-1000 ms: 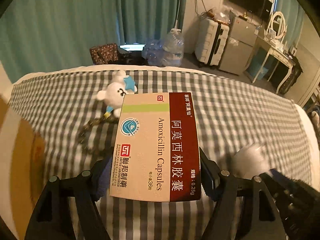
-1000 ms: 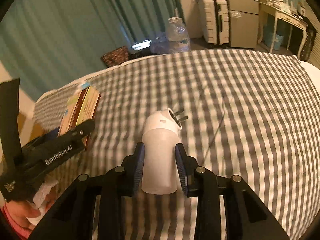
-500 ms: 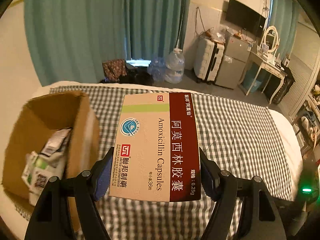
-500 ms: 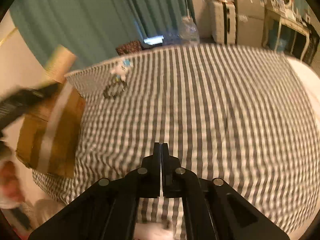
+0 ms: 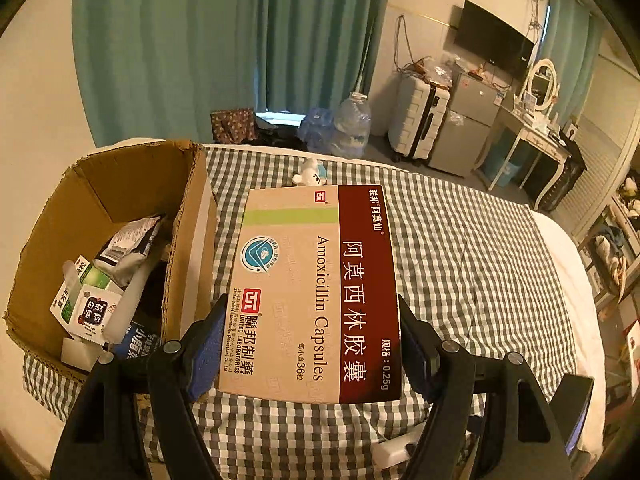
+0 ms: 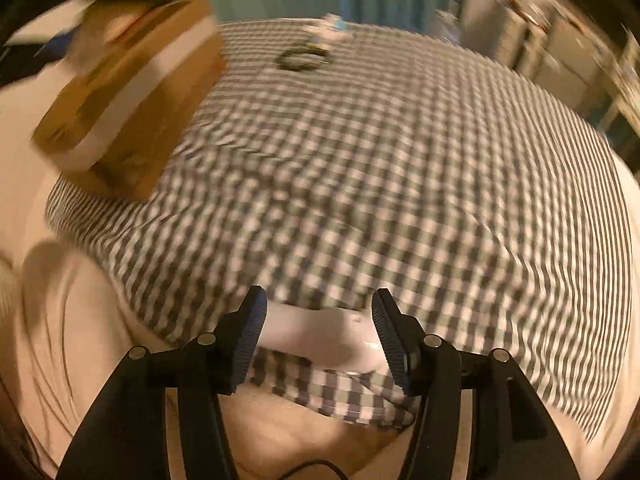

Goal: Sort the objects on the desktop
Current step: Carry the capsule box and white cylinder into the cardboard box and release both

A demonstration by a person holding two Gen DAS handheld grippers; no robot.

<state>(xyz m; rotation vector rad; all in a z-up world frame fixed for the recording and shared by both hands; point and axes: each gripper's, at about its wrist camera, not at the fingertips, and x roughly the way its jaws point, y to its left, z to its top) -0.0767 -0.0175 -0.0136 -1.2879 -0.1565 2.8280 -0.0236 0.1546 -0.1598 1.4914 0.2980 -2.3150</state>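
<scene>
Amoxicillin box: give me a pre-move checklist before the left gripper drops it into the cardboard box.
1. Grip: left gripper shut on the Amoxicillin box, pads on both long edges. Ok.
2. Position: medicine box hangs over the checked cloth, right of the cardboard box, not above its opening. Not ok.
3. Opening: flaps up, top open. Ok.
4. Room inside: packets fill the near part; bare wall shows at the far part. Ok.
5. Right gripper: open, astride the white plug-in device, away from the carton. Ok.
6. Right view: motion-blurred, exact clearance unreadable. Cannot tell.
</scene>
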